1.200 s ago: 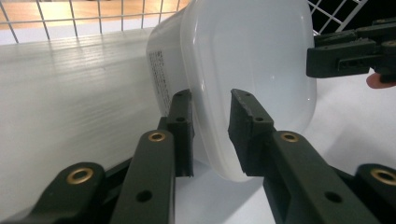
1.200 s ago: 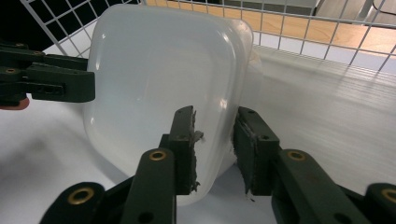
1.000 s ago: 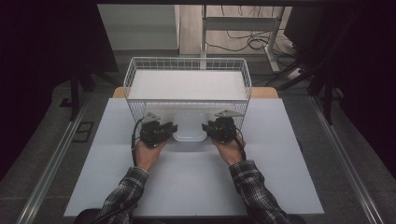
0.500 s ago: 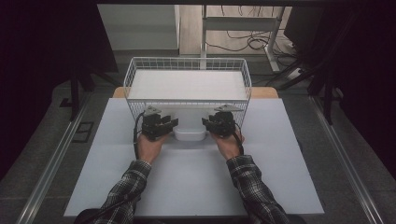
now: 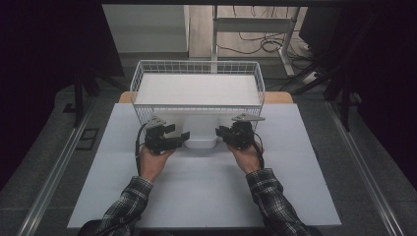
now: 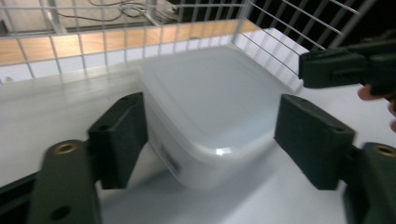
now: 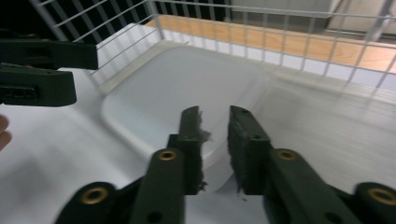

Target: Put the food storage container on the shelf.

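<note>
Broadly, the white table [image 5: 206, 191] carries a wire basket [image 5: 197, 69] at its far edge, and a white lidded tub [image 5: 200, 133] sits just in front of the basket's near wall, between the two claws. Compared with half a second ago, both hands have drawn back a little toward the person, and the left claw has spread. The left claw [image 5: 178, 138], held in the left hand [image 5: 153, 160], now stands wide open at the tub's left side; in the left gripper view its jaws straddle the tub's near corner [image 6: 210, 126], one jaw close against the tub wall, the other apart from it. The right claw [image 5: 222, 132], in the right hand [image 5: 246, 155], has its jaws nearly closed with a narrow gap between them, over the tub's corner [image 7: 187, 93]; whether they pinch the rim cannot be told.
</note>
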`<state>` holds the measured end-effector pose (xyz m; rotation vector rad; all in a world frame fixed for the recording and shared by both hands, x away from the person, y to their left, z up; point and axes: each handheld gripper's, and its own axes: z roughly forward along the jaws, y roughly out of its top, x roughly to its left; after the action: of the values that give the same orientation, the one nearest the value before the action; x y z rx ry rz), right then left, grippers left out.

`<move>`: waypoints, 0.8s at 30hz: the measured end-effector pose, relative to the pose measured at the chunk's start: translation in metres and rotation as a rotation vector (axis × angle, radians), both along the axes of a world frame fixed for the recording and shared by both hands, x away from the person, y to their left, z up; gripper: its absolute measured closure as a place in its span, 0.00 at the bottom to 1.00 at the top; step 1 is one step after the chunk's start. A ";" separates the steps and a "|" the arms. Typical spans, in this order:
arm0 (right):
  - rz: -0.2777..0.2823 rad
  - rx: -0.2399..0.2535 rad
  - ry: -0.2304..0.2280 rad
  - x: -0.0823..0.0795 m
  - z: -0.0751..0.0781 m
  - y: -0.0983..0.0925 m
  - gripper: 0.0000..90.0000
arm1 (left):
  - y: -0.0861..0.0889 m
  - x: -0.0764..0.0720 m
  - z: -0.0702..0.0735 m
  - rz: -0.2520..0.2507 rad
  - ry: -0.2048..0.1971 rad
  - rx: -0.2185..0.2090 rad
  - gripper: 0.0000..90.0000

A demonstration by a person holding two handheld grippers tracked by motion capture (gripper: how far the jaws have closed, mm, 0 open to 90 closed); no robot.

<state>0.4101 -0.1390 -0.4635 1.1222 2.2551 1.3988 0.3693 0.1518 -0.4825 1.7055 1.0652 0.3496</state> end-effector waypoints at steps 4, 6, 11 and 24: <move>0.058 -0.017 -0.009 -0.012 0.001 -0.002 0.94 | -0.001 -0.014 -0.001 -0.034 0.006 0.023 0.12; 0.083 -0.024 -0.015 -0.017 0.001 -0.002 0.98 | -0.002 -0.020 -0.001 -0.047 0.002 0.046 0.08; 0.114 -0.026 -0.022 -0.026 0.002 0.000 0.99 | -0.002 -0.034 -0.003 -0.058 -0.009 0.048 0.05; 0.176 -0.052 -0.024 -0.043 -0.005 0.011 0.98 | 0.013 -0.088 -0.026 -0.069 -0.078 0.150 0.01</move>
<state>0.3669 -0.1275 -0.4686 0.9048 2.4083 1.3999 0.2810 0.1646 -0.5085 1.8415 0.9407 0.4575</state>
